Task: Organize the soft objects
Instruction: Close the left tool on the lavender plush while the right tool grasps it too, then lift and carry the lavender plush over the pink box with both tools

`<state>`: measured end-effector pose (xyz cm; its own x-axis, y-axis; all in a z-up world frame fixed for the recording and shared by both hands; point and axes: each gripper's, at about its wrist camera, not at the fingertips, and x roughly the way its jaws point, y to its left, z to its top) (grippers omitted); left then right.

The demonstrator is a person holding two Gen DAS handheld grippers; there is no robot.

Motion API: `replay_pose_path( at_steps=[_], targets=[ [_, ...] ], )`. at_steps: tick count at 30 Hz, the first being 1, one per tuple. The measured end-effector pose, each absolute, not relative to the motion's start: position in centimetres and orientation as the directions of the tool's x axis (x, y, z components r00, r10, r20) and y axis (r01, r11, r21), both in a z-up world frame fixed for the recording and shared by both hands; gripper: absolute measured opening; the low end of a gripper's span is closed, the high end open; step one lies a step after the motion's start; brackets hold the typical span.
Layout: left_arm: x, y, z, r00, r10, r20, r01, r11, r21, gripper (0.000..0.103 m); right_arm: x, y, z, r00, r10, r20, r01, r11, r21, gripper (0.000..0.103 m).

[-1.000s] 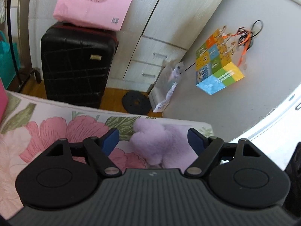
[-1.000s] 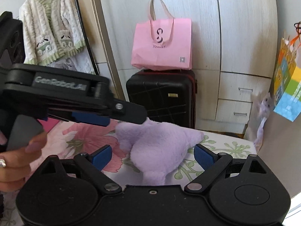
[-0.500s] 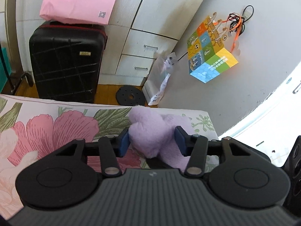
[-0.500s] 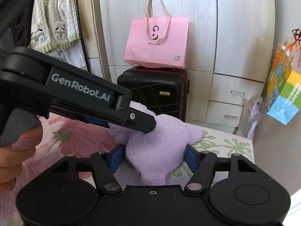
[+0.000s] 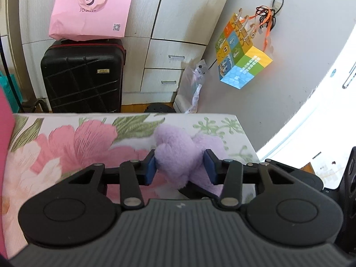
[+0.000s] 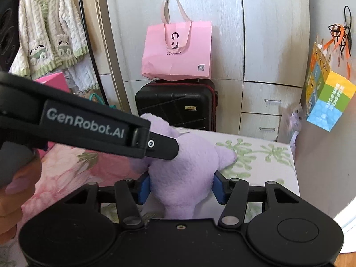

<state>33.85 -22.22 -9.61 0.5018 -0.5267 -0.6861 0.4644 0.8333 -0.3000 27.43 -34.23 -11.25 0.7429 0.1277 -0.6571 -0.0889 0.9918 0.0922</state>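
Observation:
A purple plush toy (image 5: 178, 149) lies near the far right corner of a bed with a floral sheet (image 5: 66, 142). My left gripper (image 5: 180, 166) has its blue pads pressed into one lobe of the toy, and its jaws are still closing. In the right wrist view the plush toy (image 6: 191, 162) bulges between the pads of my right gripper (image 6: 181, 188), whose jaws are also closing on it. The left gripper (image 6: 164, 149) reaches in from the left and its tip digs into the toy's upper side. A hand (image 6: 13, 189) holds it at the left edge.
Beyond the bed's far edge stands a black suitcase (image 5: 84, 77) with a pink bag (image 5: 91, 9) on top, in front of wardrobe drawers (image 5: 164, 75). A colourful bag (image 5: 242, 60) hangs on the right wall. A cardigan (image 6: 49, 33) hangs at the left.
Both grippers' jaws have gone from wide apart to pressing on the plush toy. The left gripper has pushed further across the right wrist view, and more of the bed now shows ahead of it.

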Motion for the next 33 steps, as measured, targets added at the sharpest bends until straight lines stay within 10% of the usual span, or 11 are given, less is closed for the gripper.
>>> replay_pose_path(
  at_steps=[33],
  targets=[
    [14.0,-7.4,-6.8,0.561,-0.563,-0.606,0.575,0.792,-0.204,0.039,10.5,-20.8,-7.2,0.750,0.164,-0.641,-0.178,0.983,0.043,0.060]
  ],
)
